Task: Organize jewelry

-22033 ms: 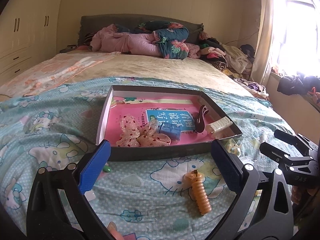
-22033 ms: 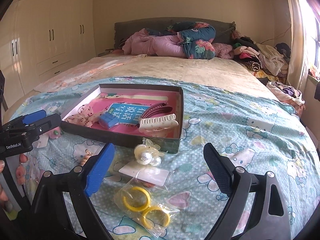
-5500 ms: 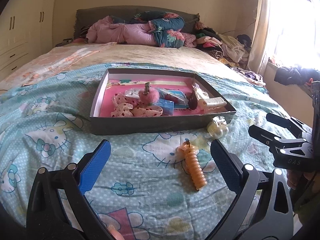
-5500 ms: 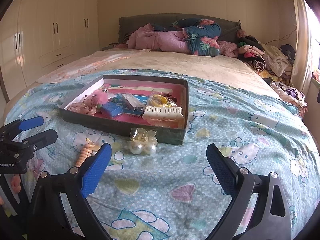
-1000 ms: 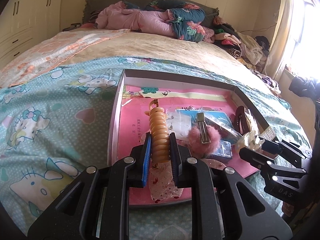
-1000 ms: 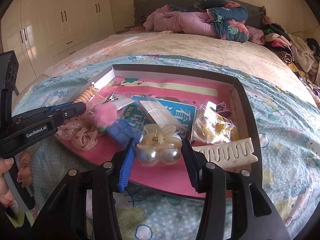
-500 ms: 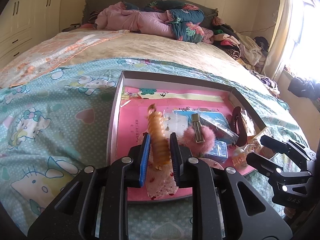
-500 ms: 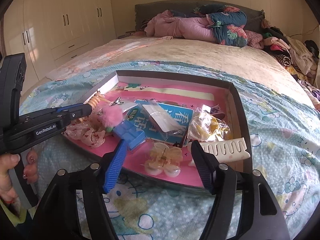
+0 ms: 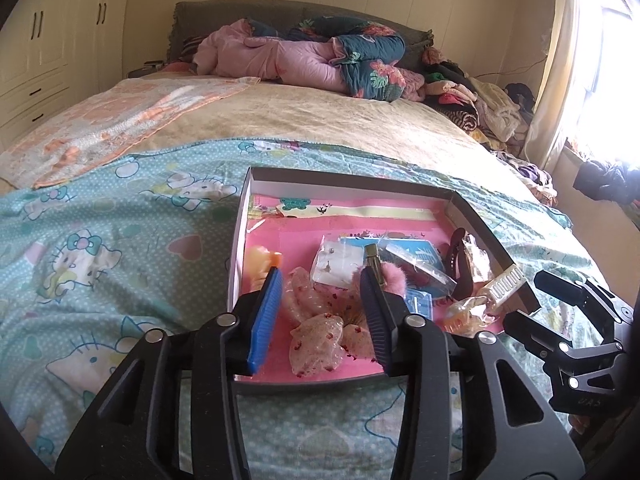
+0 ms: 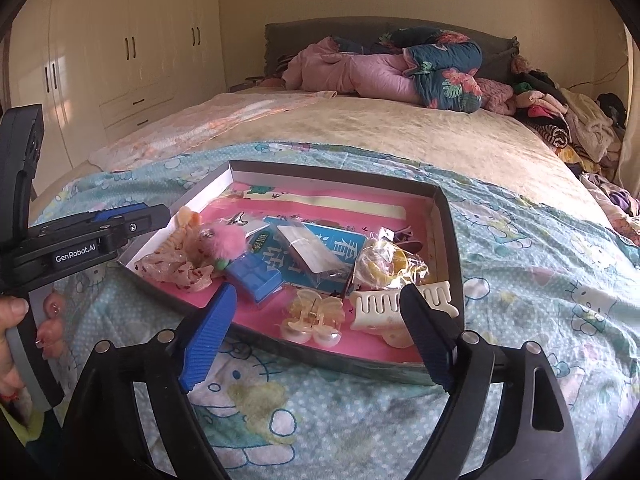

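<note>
A shallow dark box [image 10: 450, 240] with a pink floor lies on the blue cartoon-print bedspread [image 10: 540, 300], and both grippers hang over its near edge. The left gripper [image 9: 320, 292] has just been opening; its blue pads stand partly apart with nothing pinched between them, above the sparkly pink bows [image 9: 316, 336] in the box's near left corner. The orange coil clip [image 10: 182, 226] lies loose in the box against its left wall, just beside the left gripper's tip. The right gripper [image 10: 316, 308] has also just been opening and its jaws are spread wide and empty; the pearl clip [image 10: 312, 318] rests on the box floor near the front wall, apart from both pads, with a cream claw clip [image 10: 400, 306] just to its right. Farther in the box lie a blue case [image 10: 254, 274], a pink fluffy clip [image 10: 228, 240], a small bag of yellow rings [image 10: 390, 264] and a blue printed card [image 10: 316, 252]. A hand [image 10: 16, 340] grips the left gripper's handle at the left edge of the right wrist view.
</note>
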A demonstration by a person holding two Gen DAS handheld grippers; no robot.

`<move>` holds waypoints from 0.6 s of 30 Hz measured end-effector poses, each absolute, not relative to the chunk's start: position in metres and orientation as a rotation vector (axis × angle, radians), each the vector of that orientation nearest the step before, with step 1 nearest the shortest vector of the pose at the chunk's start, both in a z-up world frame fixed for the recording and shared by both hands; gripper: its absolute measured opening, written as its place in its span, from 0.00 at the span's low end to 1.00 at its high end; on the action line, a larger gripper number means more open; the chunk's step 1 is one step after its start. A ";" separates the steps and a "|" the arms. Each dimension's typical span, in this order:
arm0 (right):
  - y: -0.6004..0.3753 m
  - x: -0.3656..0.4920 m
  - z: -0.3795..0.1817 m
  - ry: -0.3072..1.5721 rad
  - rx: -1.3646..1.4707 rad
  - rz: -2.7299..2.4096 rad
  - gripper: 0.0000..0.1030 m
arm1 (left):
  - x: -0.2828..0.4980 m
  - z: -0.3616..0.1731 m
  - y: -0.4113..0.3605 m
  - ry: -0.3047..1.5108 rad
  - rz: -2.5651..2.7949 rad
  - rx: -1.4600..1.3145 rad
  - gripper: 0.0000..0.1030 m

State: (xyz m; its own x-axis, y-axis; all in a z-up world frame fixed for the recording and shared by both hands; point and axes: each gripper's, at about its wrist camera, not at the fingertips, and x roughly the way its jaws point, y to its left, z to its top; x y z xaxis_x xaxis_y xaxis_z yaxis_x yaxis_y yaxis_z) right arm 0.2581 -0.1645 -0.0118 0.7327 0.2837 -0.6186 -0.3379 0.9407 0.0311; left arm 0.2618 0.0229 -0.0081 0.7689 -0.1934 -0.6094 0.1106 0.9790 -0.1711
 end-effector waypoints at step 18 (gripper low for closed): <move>-0.180 0.213 0.004 0.568 -0.074 0.269 0.93 | 0.205 0.013 0.018 0.583 -0.159 -0.100 0.89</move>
State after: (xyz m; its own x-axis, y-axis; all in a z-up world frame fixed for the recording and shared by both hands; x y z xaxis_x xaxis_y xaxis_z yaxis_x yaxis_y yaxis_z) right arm 0.2132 -0.1795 0.0038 0.8088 0.2308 -0.5409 -0.2717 0.9624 0.0044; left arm 0.2050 0.0176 0.0129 0.8232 -0.1772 -0.5394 0.1209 0.9830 -0.1384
